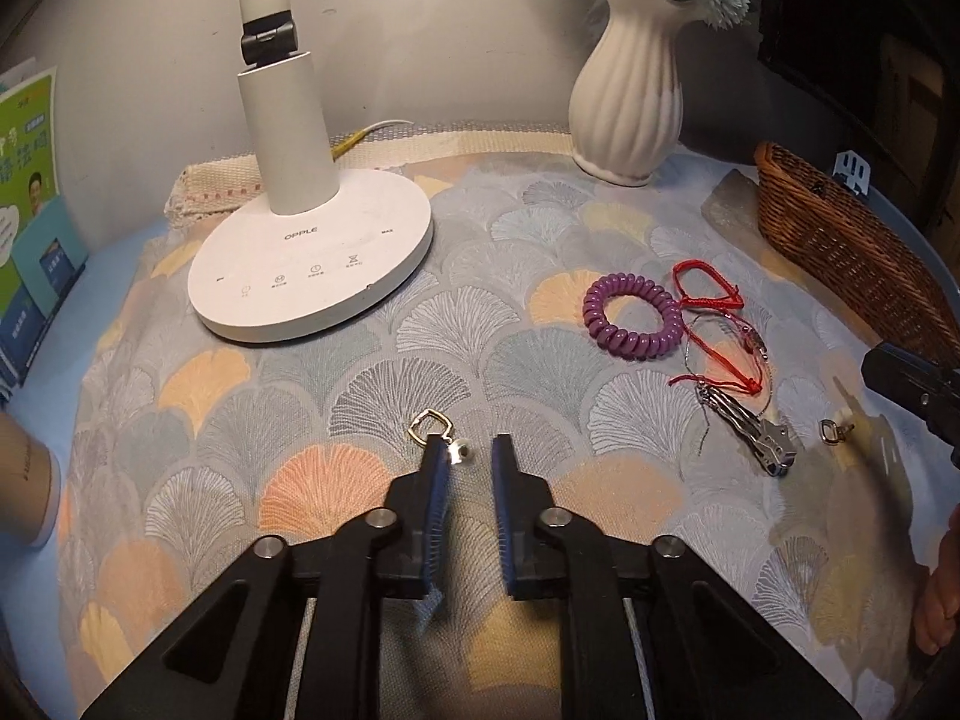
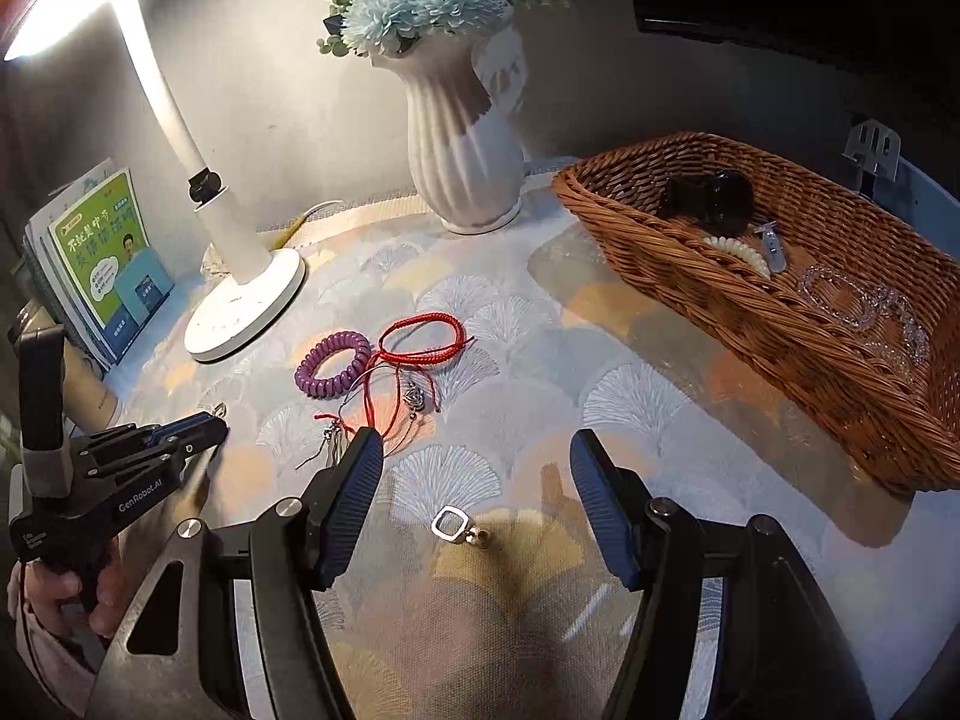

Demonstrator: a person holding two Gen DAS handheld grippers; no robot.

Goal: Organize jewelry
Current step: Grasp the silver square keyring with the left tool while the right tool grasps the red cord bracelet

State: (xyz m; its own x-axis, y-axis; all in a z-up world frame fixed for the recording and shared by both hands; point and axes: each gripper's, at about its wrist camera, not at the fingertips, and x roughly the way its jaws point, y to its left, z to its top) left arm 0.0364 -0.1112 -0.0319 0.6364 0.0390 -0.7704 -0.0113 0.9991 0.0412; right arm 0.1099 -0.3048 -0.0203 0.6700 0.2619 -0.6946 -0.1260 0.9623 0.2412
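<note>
In the left wrist view my left gripper (image 1: 471, 450) is open, low over the cloth; a small earring with a square loop and a pearl (image 1: 433, 429) lies at its left fingertip. To the right lie a purple coil bracelet (image 1: 631, 317), a red cord bracelet (image 1: 711, 294), a silver chain with a clip (image 1: 750, 426) and a second earring (image 1: 835, 429). In the right wrist view my right gripper (image 2: 477, 450) is open, with that second earring (image 2: 457, 527) on the cloth between its fingers. The wicker basket (image 2: 720, 300) at right holds several pieces.
A white desk lamp (image 1: 312, 264) stands at the back left, a white vase of blue flowers (image 1: 627, 102) at the back middle. Books (image 2: 102, 264) lean at the far left. The patterned cloth (image 1: 420, 348) covers the table.
</note>
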